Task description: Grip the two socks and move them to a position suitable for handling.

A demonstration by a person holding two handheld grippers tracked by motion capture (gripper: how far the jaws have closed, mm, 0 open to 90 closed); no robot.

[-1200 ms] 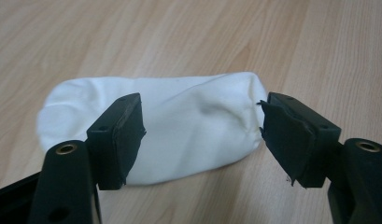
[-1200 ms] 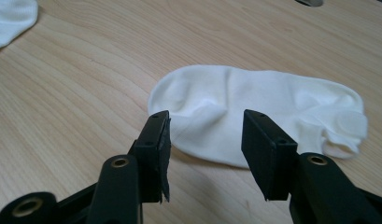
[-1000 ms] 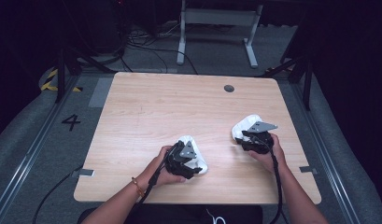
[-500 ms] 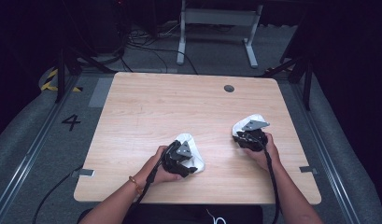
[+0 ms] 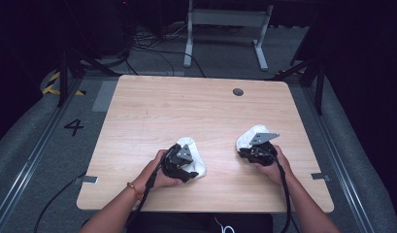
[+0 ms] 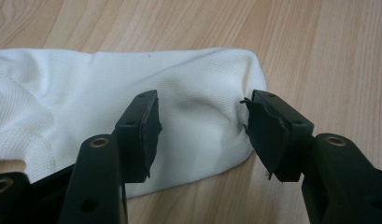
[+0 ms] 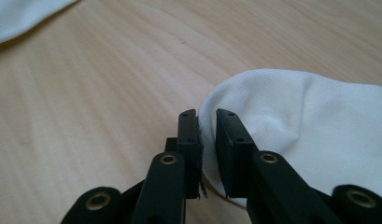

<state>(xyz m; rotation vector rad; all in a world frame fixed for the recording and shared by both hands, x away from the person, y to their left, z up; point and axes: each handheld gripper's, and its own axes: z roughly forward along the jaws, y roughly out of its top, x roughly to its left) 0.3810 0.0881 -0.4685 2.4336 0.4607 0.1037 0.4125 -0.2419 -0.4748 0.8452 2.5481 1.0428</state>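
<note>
Two soft white socks lie on the near part of the bench (image 5: 152,107). The left gripper (image 6: 202,140) straddles the left sock (image 6: 86,102), jaws spread. The right gripper (image 7: 207,140), jaws just closing, pinches the right sock (image 7: 296,121).

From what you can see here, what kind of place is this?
Probably a lab or recording workspace, not a home: a bare wooden table, a floor number 4 beside yellow-black hazard tape, and loose cables near a metal stand.
</note>
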